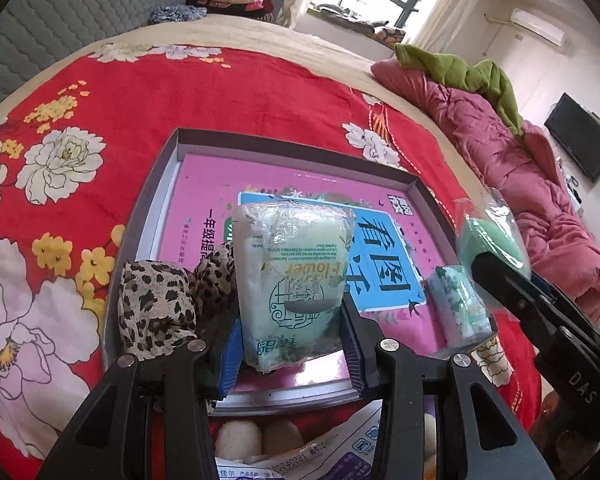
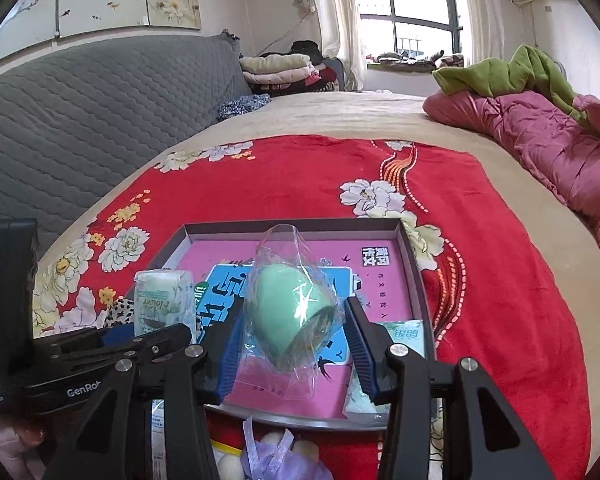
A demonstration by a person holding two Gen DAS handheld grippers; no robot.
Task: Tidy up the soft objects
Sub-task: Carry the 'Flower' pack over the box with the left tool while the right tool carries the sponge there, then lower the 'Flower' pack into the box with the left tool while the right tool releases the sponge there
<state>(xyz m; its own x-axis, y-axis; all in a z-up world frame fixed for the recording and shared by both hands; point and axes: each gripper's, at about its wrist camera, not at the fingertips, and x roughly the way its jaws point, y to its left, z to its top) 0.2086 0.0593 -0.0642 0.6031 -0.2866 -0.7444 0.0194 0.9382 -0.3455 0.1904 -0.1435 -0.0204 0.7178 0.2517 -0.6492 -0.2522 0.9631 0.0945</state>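
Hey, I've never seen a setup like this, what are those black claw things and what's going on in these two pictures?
Those are two handheld grippers; a person carries one in each hand, each with a camera looking along its fingers. The left gripper holds a tissue pack. The right gripper holds a green sponge in clear wrap. Both hover over a shallow tray with a pink book inside, on a red floral blanket. A leopard-print cloth and a second tissue pack already sit in the tray.

Left hand-held gripper (image 1: 292,344) and right hand-held gripper (image 2: 296,354) both clamped.

Black hand-held gripper (image 1: 292,344), blue pads (image 1: 228,360), silver screws.
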